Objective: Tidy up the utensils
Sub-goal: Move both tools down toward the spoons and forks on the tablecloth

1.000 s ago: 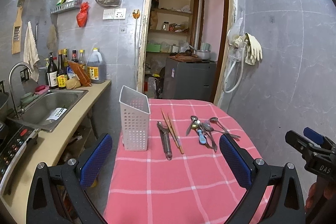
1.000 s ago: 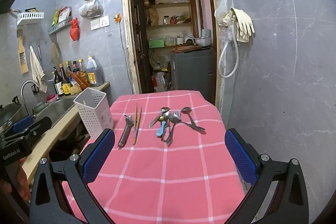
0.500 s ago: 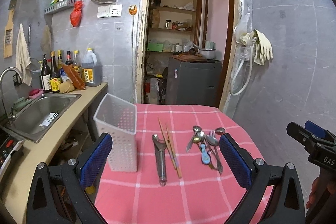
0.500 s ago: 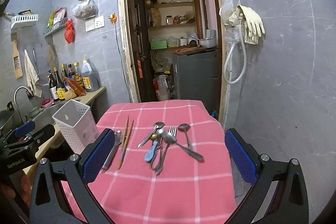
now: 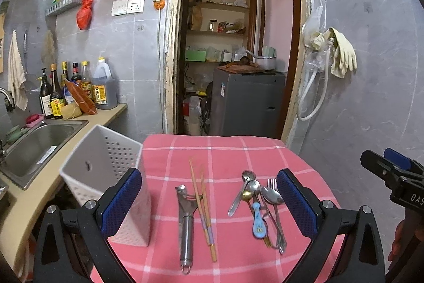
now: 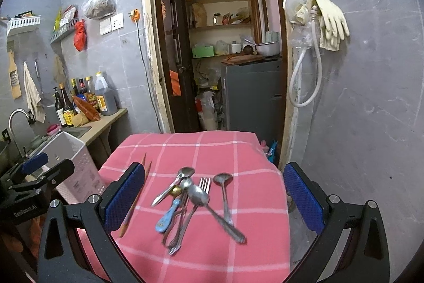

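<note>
Gaping left tongs, right tongs, cutlery pile

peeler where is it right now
In the left wrist view the peeler lies on the pink tablecloth, between the white basket on its left and the chopsticks touching its right side.

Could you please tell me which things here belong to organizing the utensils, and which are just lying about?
For the job:
white holder
chopsticks
metal peeler
pile of spoons and a fork

Lying about:
sauce bottles
sink
rubber gloves
red bag
</note>
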Motion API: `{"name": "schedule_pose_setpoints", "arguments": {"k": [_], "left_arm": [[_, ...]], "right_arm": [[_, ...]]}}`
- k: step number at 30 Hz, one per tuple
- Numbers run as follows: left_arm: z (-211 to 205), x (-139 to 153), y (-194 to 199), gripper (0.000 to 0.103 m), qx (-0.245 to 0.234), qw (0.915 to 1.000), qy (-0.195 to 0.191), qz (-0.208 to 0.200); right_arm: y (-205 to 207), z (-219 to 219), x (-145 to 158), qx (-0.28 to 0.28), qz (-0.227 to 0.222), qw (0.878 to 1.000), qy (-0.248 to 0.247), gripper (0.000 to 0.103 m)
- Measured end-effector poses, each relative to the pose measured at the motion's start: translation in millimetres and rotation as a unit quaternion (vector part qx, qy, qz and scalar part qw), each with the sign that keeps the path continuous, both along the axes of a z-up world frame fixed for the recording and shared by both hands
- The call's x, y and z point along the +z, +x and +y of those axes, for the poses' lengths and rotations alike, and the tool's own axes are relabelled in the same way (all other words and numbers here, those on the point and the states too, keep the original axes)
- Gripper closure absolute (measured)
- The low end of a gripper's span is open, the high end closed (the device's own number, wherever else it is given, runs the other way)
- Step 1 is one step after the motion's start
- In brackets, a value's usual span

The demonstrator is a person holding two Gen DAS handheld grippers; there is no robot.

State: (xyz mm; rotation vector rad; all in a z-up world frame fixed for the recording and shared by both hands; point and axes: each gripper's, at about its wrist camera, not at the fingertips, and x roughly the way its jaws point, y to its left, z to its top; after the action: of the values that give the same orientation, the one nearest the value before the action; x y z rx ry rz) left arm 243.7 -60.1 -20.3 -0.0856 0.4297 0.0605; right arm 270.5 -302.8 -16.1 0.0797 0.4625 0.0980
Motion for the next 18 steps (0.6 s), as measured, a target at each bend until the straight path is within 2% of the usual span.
{"name": "schedule_pose_setpoints", "arguments": {"k": [5, 15, 18], "left_arm": [[-7.6, -13.2, 27.5, 0.000, -0.004, 0.9999, 0.000, 0.010], [-21.5, -46.1, 88.8, 0.001, -0.037, 0.9980, -0.013, 0.050], [-27.0, -54.1, 108.0, 0.006, -0.053, 0.9966, -0.014, 0.061]], "right_arm": [[31.4, -6.3, -15.5, 0.017, 0.006, 1.000, 0.000, 0.001], [89.7, -15.2, -55.5, 0.067, 0.053, 0.996, 0.007, 0.001], [106.3, -16.8, -65.8, 0.085, 0.069, 0.994, 0.014, 0.002]]}}
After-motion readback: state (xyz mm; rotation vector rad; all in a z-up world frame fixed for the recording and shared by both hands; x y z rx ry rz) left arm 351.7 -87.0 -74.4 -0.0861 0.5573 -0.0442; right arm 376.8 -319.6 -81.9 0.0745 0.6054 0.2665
